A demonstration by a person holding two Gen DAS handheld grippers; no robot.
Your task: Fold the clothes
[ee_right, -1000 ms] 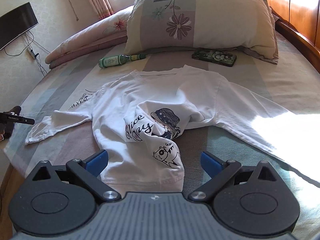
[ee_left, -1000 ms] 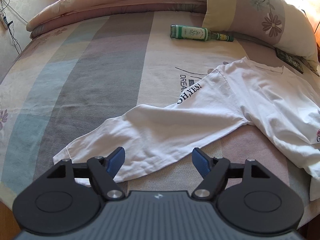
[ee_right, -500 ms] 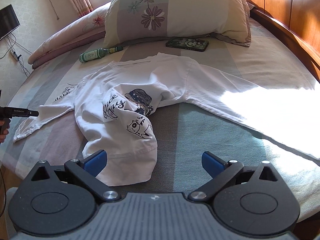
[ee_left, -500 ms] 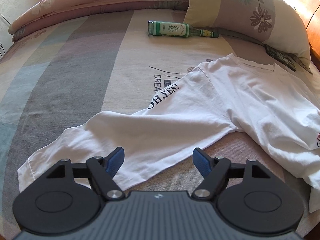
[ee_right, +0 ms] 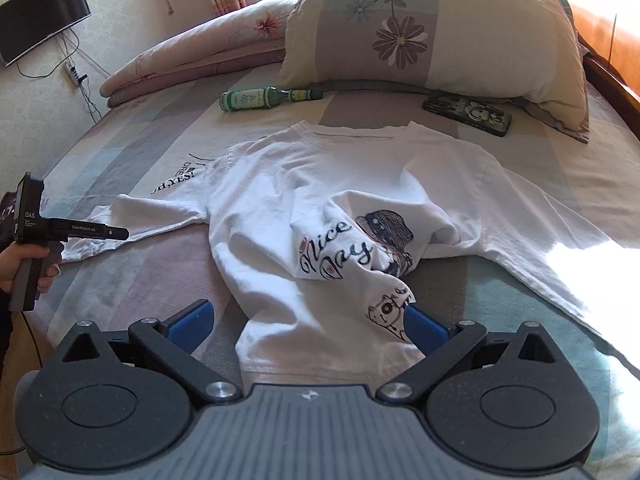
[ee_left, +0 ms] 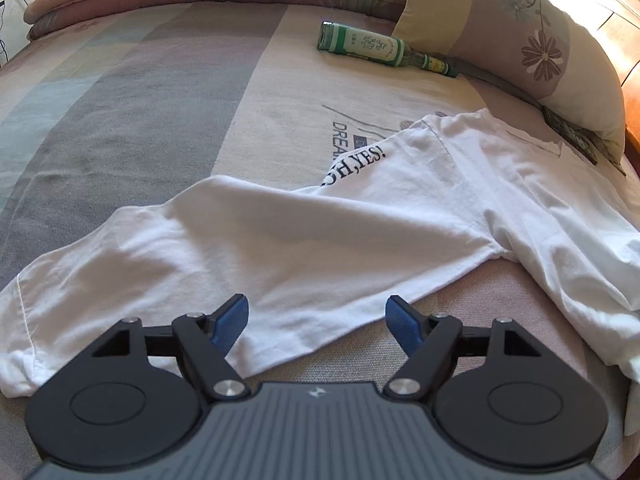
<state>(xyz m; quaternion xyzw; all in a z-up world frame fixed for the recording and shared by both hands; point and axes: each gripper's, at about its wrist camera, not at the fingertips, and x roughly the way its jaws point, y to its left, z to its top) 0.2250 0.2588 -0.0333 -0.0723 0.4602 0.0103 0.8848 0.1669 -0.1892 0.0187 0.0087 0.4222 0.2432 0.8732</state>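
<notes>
A white long-sleeved shirt (ee_right: 304, 204) lies crumpled on the bed, its printed front bunched up toward the hem. Its left sleeve (ee_left: 248, 248) stretches out flat toward the bed's edge. My left gripper (ee_left: 317, 320) is open and empty, just above the sleeve's near edge. My right gripper (ee_right: 306, 326) is open and empty, with the shirt's hem (ee_right: 320, 356) between its fingers. The left gripper also shows in the right wrist view (ee_right: 120, 233), at the sleeve's cuff.
A green glass bottle (ee_right: 264, 98) and a phone (ee_right: 468, 114) lie on the striped sheet (ee_left: 132, 108) near the flowered pillow (ee_right: 432, 36). A rolled quilt (ee_right: 192, 60) lies at the back left. A wooden headboard (ee_right: 608, 20) runs along the right.
Both grippers have moved closer to the shirt. The left one has come down over the sleeve, and the right one has come forward until the hem lies between its fingers.
</notes>
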